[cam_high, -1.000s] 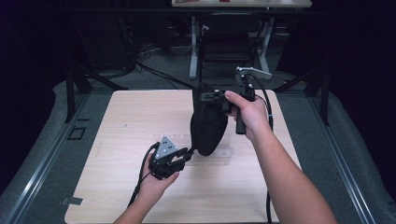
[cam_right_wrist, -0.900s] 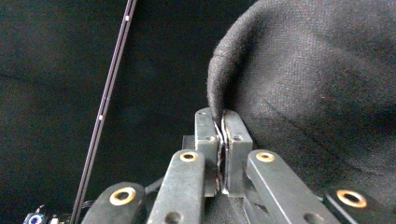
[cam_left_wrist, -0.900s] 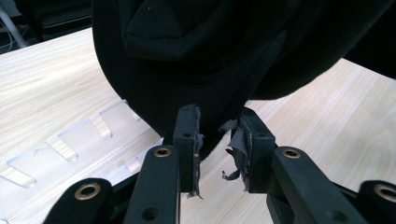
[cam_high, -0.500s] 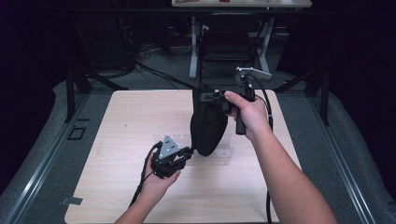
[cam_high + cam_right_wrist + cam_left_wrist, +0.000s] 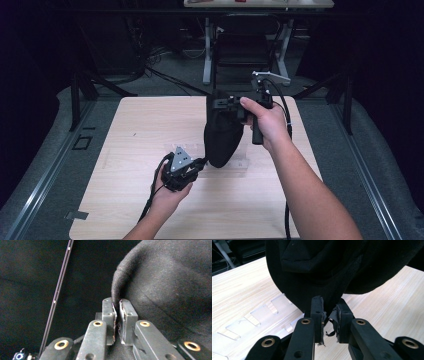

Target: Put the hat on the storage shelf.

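A black cloth (image 5: 222, 135) hangs above the worktop (image 5: 140, 125), held top and bottom. The step looks like stretching it out: best to keep both pinches firm and pull apart evenly. The left hand-held gripper (image 5: 329, 312) has just been closing and pinches the lower tip. The right hand-held gripper (image 5: 117, 305), jaws just easing apart, holds the upper edge in a narrow gap.

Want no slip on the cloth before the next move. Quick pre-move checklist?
1. Right gripper on the cloth's top edge: ok, cloth sits between the pads, though the jaws have just been opening.
2. Left gripper on the bottom tip: ok, jaws have just been closing on it.
3. Cloth hangs off the table: ok.
4. Plastic sheet free of the cloth: cannot tell.
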A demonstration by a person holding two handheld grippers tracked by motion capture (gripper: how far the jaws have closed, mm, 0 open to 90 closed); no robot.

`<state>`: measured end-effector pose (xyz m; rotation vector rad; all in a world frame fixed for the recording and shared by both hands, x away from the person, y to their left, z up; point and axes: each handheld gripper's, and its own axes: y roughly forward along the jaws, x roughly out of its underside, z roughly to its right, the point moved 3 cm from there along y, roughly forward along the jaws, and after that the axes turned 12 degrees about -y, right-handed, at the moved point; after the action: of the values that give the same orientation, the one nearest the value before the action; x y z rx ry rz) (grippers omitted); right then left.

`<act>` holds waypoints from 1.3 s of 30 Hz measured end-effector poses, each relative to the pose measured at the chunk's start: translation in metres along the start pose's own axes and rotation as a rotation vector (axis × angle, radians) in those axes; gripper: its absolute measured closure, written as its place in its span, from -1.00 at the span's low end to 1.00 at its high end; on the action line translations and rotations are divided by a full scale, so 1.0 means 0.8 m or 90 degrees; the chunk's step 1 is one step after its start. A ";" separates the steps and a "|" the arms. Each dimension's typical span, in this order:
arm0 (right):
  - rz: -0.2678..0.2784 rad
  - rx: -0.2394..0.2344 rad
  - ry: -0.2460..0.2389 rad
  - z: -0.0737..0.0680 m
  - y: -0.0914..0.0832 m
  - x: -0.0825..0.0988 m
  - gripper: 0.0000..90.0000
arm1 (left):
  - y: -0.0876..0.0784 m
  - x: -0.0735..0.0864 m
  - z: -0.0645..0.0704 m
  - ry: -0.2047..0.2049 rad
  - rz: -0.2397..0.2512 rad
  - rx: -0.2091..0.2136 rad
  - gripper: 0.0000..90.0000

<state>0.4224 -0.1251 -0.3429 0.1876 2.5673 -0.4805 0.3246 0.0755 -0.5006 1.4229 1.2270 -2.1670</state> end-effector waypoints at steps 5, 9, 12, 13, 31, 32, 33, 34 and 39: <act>0.015 -0.013 -0.002 -0.005 -0.008 -0.002 0.70 | -0.001 0.002 0.000 0.014 -0.002 -0.009 0.80; 0.025 -0.022 -0.006 -0.006 -0.019 -0.003 0.62 | -0.004 0.004 -0.003 0.025 -0.003 -0.029 0.85; 0.029 -0.021 -0.007 -0.006 -0.024 -0.003 0.62 | -0.004 0.006 -0.005 0.028 0.000 -0.038 0.88; 0.031 -0.016 -0.009 -0.005 -0.027 -0.002 0.62 | -0.005 0.007 -0.006 0.027 -0.001 -0.039 0.89; 0.007 -0.003 -0.016 0.006 -0.046 0.003 0.57 | 0.002 0.038 -0.034 -0.020 -0.020 -0.043 0.86; -0.003 0.007 -0.022 0.007 -0.050 0.004 0.57 | 0.002 0.042 -0.036 -0.033 -0.019 -0.041 0.85; 0.033 0.011 -0.016 0.006 -0.047 0.004 0.56 | 0.002 0.044 -0.037 -0.034 -0.018 -0.042 0.84; 0.033 0.011 -0.016 0.006 -0.047 0.004 0.56 | 0.002 0.044 -0.037 -0.034 -0.018 -0.042 0.83; 0.040 0.024 -0.017 0.009 -0.057 0.007 0.55 | -0.002 0.055 -0.043 -0.033 -0.025 -0.042 0.79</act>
<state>0.4108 -0.1698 -0.3382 0.2719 2.5192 -0.5056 0.3239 0.1120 -0.5426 1.3185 1.3051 -2.1535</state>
